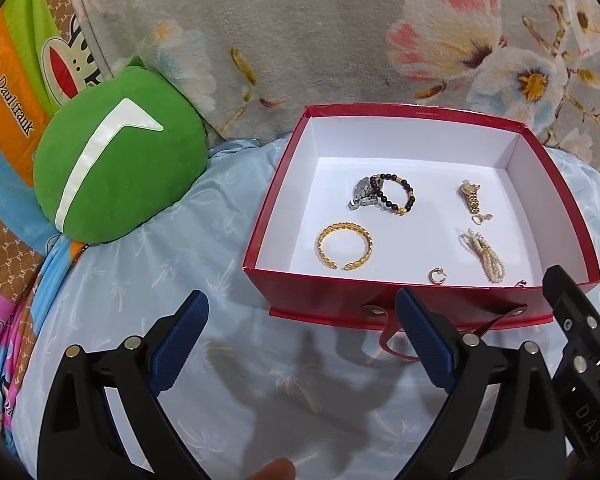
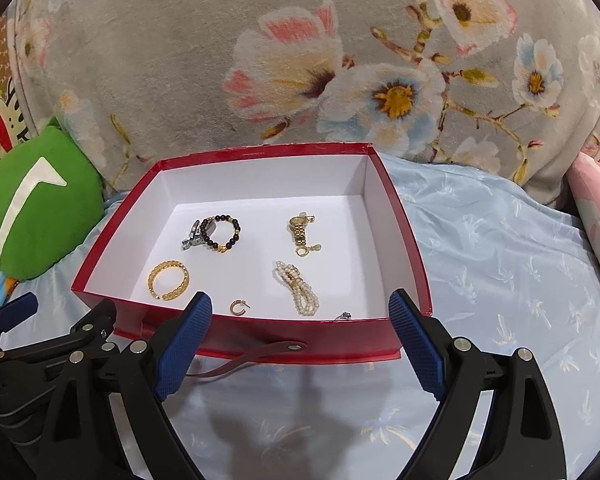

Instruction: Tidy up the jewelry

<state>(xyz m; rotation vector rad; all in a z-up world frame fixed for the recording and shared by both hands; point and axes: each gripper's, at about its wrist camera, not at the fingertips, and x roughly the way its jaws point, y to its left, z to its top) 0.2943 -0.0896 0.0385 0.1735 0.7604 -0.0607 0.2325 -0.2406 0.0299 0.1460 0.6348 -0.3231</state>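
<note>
Box sits on the blue sheet, red outside, white inside, lid off. In the left wrist view your left gripper hangs just short of the box's near-left corner with its jaws wide apart, holding nothing; the right pad overlaps the box's front wall. Inside lie a bead bracelet touching a silver piece at back left, a gold cuff in front of them, a watch at back right, a pearl strand in front of that, and a hoop near the front wall. A green cushion rests left of the box; a floral blanket lies behind it. Part of your right gripper shows at the right edge.

In the right wrist view your right gripper faces the box's front wall, jaws likewise wide apart and empty. The same items show: bead bracelet, cuff, watch, pearl strand, hoop, plus a small ring against the front wall. A strap hangs from the front of the box. Your left gripper enters at lower left.
</note>
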